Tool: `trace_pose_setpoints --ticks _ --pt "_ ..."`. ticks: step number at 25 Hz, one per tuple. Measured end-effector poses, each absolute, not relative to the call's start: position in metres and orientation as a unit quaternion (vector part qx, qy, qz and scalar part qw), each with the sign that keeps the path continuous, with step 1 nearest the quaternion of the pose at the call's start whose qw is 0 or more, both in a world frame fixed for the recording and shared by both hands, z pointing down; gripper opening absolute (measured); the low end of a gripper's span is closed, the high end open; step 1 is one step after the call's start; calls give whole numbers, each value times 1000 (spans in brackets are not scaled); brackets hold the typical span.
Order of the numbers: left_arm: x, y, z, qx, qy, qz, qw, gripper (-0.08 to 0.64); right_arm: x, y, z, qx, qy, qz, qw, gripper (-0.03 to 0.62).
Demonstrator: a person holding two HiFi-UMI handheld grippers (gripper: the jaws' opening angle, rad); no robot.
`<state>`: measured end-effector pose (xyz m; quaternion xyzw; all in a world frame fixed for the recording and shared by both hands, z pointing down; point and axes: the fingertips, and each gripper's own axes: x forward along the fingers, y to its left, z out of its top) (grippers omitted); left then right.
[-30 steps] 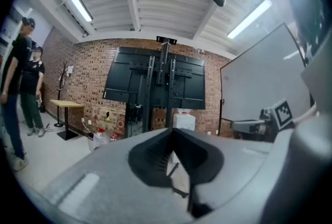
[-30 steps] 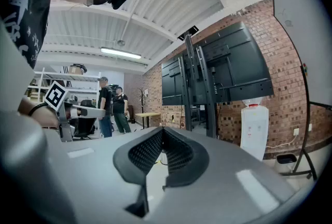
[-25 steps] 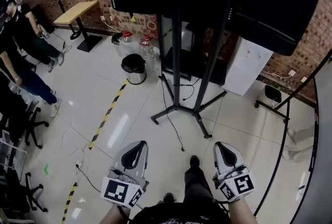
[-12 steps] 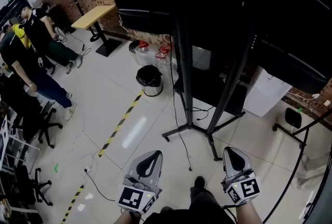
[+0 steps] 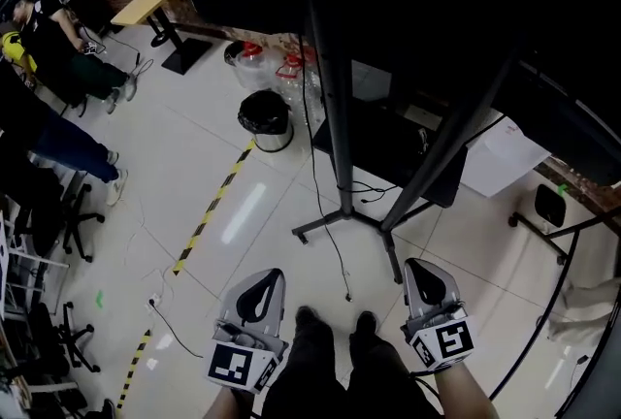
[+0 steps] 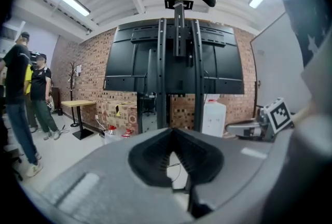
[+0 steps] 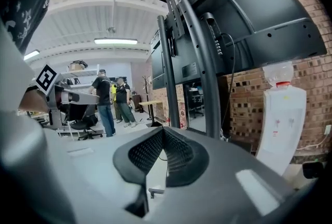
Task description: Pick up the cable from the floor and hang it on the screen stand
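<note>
The left tool (image 5: 262,277) and the right tool (image 5: 421,268) are held low and near, one on each side of the person's feet. Both have their jaws pressed together with nothing between them. The black cable (image 5: 335,257) trails down beside the left post of the screen stand (image 5: 331,116) onto the white floor (image 5: 243,175). Its loose end lies between the two tools, just beyond them. A black bin (image 5: 265,119) stands left of the stand.

Black screen stand (image 5: 333,116), yellow-black floor stripe (image 5: 209,216)
</note>
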<state>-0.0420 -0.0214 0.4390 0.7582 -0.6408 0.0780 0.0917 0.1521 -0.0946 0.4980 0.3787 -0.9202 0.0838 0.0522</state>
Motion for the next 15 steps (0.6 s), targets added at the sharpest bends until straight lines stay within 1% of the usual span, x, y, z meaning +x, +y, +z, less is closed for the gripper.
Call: trace_pose_setpoints --ticks 4,7,15 --pt "-58 -31 484 760 -635 94 100 6 144 -102 534 391 -913 90 76 8" --pt "-84 -41 513 756 -638 104 98 6 132 -110 569 405 -903 106 97 8" --pt "-133 -72 628 759 -625 118 141 6 66 -140 693 403 -897 126 131 8"
